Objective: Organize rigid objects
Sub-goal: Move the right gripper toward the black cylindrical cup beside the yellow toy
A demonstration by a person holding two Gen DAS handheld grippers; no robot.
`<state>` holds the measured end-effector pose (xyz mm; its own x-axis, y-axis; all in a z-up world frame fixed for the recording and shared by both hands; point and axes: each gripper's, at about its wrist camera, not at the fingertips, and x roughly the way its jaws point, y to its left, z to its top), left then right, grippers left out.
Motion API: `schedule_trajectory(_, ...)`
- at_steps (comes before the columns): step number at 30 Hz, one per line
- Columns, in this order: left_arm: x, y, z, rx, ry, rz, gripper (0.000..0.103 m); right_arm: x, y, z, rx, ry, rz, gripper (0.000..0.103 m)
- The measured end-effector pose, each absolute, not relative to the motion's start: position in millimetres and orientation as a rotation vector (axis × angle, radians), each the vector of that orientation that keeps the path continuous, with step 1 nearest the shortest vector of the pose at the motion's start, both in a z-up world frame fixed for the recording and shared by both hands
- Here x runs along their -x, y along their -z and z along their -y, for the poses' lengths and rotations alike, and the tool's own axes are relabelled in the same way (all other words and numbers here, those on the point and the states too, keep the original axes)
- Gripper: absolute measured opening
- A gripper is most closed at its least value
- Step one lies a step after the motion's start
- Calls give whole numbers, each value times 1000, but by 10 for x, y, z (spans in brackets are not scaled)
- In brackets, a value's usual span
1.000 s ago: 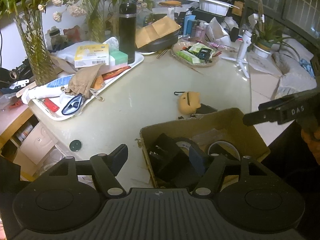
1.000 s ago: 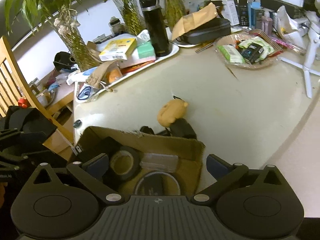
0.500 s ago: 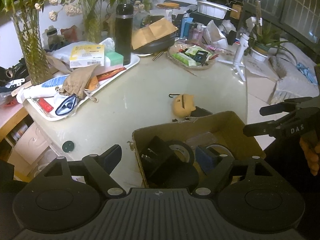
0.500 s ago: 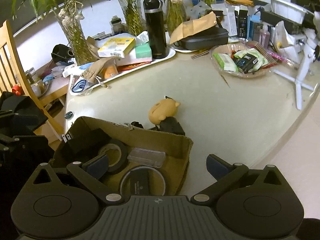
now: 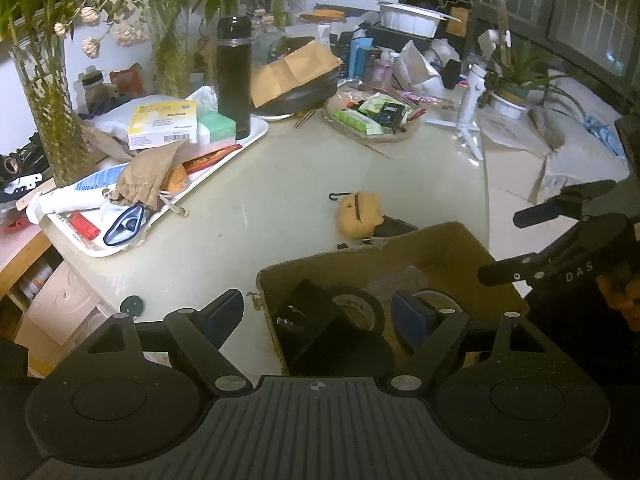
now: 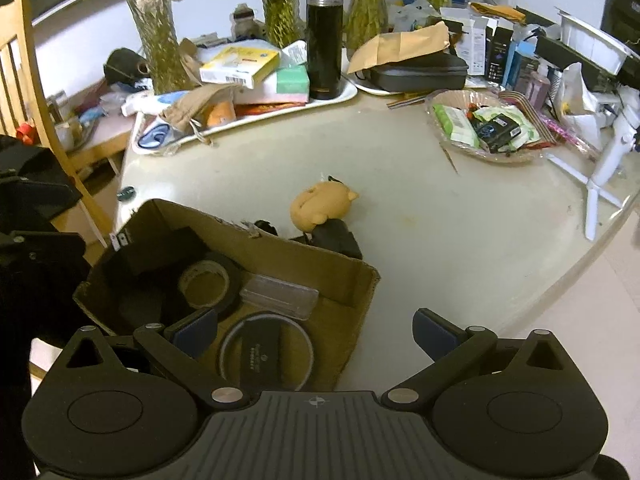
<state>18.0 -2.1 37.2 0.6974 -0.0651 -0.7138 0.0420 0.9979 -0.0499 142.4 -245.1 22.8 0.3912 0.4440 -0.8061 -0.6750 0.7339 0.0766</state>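
We hold the left tool [image 5: 318, 312] with its jaws spread wide and nothing gripped; one finger hangs over the bare desk [image 5: 280, 200], the other over the open cardboard box [image 5: 452, 232]. Our right tool [image 6: 316, 328] is likewise wide open and empty, its left finger above the box [image 6: 280, 248] and its right finger above the desk [image 6: 440, 240] just beside the box's near corner.

Inside the box we see a roll of dark tape [image 6: 208, 284], a black blocky item [image 6: 160, 256] next to it, a clear plastic case [image 6: 280, 296] and a round black-and-white object [image 6: 266, 354] near our right tool.

Just beyond the box's far wall, on the desk, lies a tan plush toy [image 6: 320, 208] touching a small black object [image 6: 336, 238].

Farther out stands a white tray [image 5: 224, 152] crowded with a black flask [image 5: 234, 76], a yellow-and-white box [image 5: 164, 124] and a brown cloth pouch [image 5: 152, 172]. To its right sits a shallow clear bowl [image 6: 496, 156] of packets, and a white tripod [image 6: 600, 184] stands near the desk's edge.
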Motion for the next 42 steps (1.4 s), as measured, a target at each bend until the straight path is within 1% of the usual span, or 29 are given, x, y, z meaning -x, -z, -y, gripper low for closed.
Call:
schedule_trajectory(8, -233, -399, 4, 5, 40, -823, 81, -1433, -249, 2365, 369, -741, -913, 103)
schedule_trajectory(16, -319, -417, 34, -53, 37, -843, 81, -1532, -333, 2315, 379, -747, -900, 103)
schedule_trajectory(30, -448, -434, 212, -149, 47, -839, 81, -1818, -357, 2215, 334, -780, -929, 103)
schedule_trajectory(42, -485, -379, 237, -106, 107, -835, 81, -2247, -334, 2206, 222, -837, -962, 103)
